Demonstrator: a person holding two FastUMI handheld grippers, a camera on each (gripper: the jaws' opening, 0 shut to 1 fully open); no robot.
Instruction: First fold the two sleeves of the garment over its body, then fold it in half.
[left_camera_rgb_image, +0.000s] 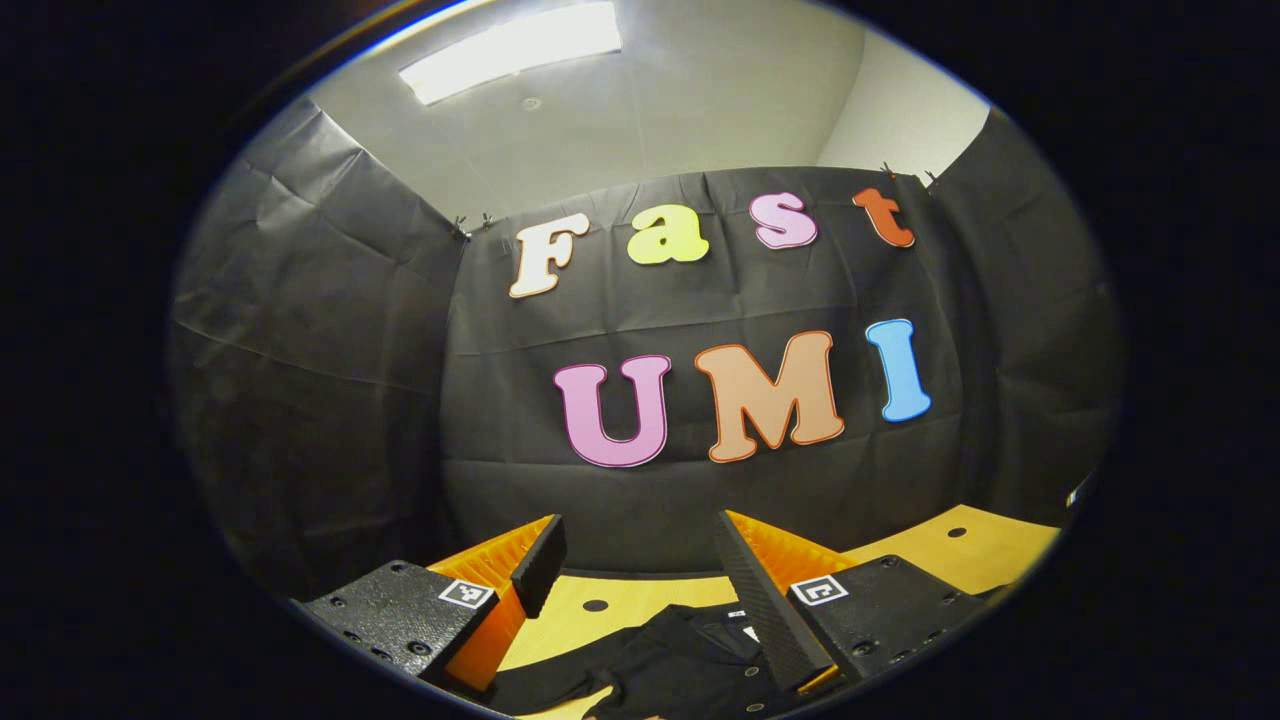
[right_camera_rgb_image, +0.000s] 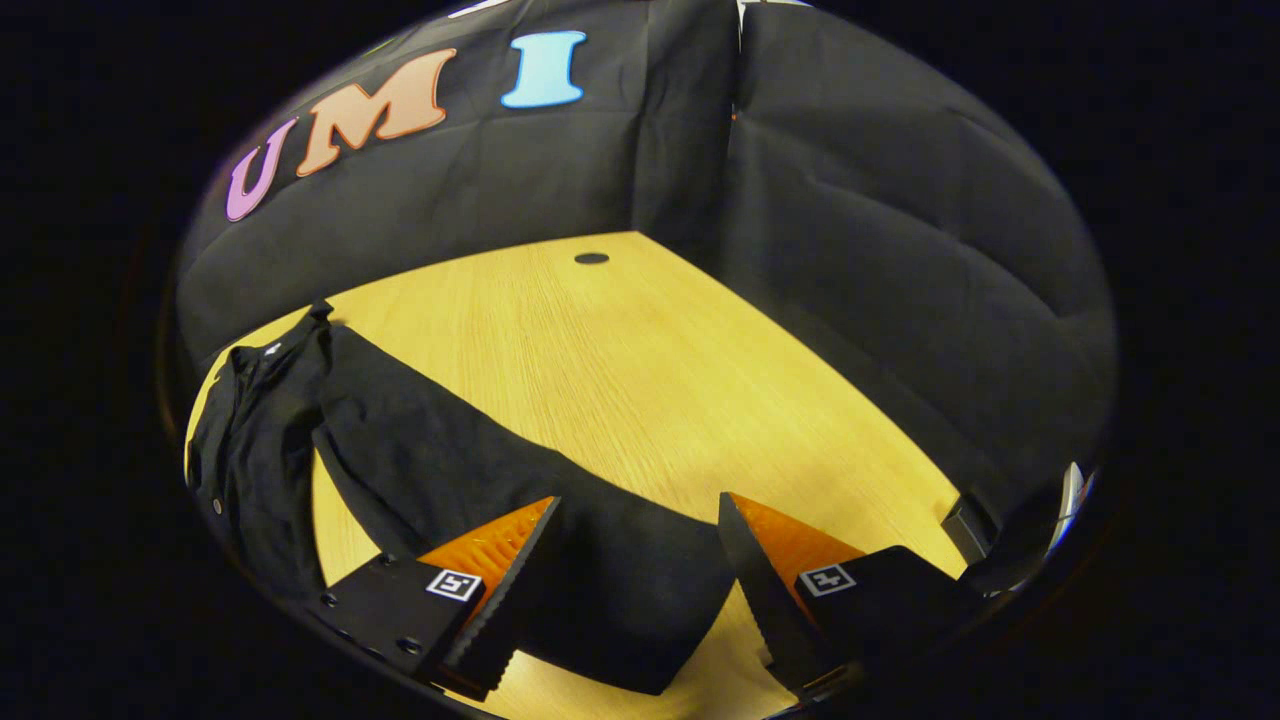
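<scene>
- The booth is walled with black cloth (right_camera_rgb_image: 880, 300); a wooden surface (right_camera_rgb_image: 640, 370) carries the work. One dark round hole (right_camera_rgb_image: 591, 258) sits in the surface, on the far side of the garment, near the wall.
- One garment (right_camera_rgb_image: 260, 440), black, lies flat on the surface. In the right gripper view its body and collar lie toward the left edge of the picture, and one sleeve (right_camera_rgb_image: 520, 500) runs out from the body toward the camera. The sleeve lies spread and apart from the body, so by judgement the first fold is not yet made.
- The right claw (right_camera_rgb_image: 640, 560) stands wide, both fingers apart with nothing held. It hovers over the cuff end of the sleeve, one finger to each side of the cloth; this placement suits a pinch on the cuff so the sleeve can be carried over the body.
- The left claw (left_camera_rgb_image: 640, 575) also stands wide and holds nothing. It sits low, close to the collar end of the garment (left_camera_rgb_image: 680, 660), with its camera aimed at the wall; by judgement it waits near the body.
- Count: garments, one; sleeves clearly seen, one (the second cannot be told); claws, two; holes in the right gripper view, one.
</scene>
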